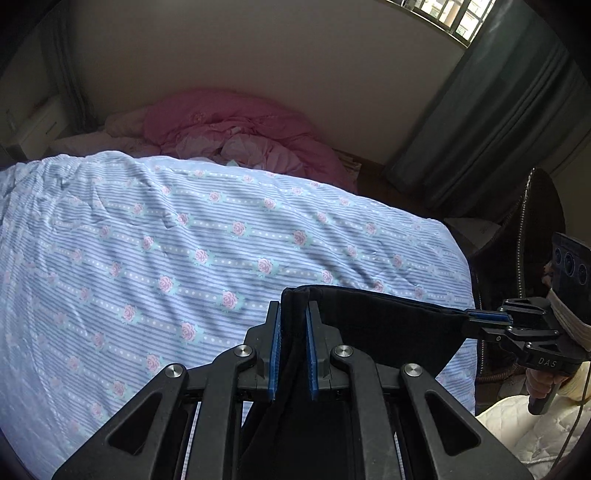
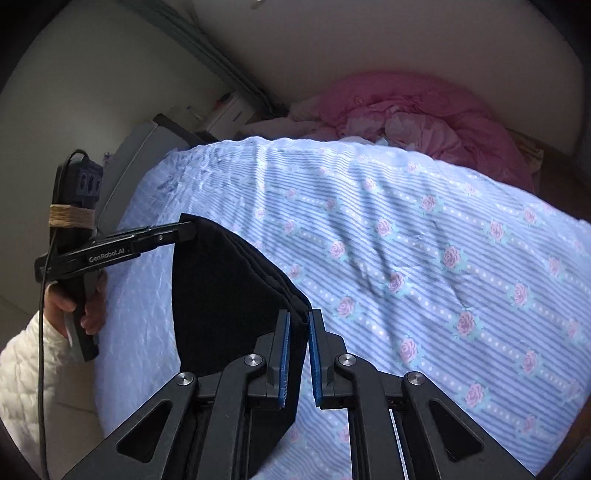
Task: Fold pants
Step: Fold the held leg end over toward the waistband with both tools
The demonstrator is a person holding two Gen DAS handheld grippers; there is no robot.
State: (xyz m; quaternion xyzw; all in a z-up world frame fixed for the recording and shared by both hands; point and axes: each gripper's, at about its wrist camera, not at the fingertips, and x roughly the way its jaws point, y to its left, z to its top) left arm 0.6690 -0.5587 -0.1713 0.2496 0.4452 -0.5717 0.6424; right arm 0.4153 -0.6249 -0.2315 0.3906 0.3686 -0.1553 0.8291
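The black pants (image 1: 388, 325) hang as a folded, layered, taut band above the bed (image 1: 184, 240), between my left gripper (image 1: 293, 325) and right gripper (image 2: 299, 328), both jaws pinching their top corners.

This was a bedroom in a home. A bed (image 1: 184, 229) with a blue striped, rose-patterned sheet filled most of the view, a heap of pink bedding (image 1: 236, 129) lay at its far end, and dark curtains (image 1: 491, 122) hung beside a barred window (image 1: 458, 14).
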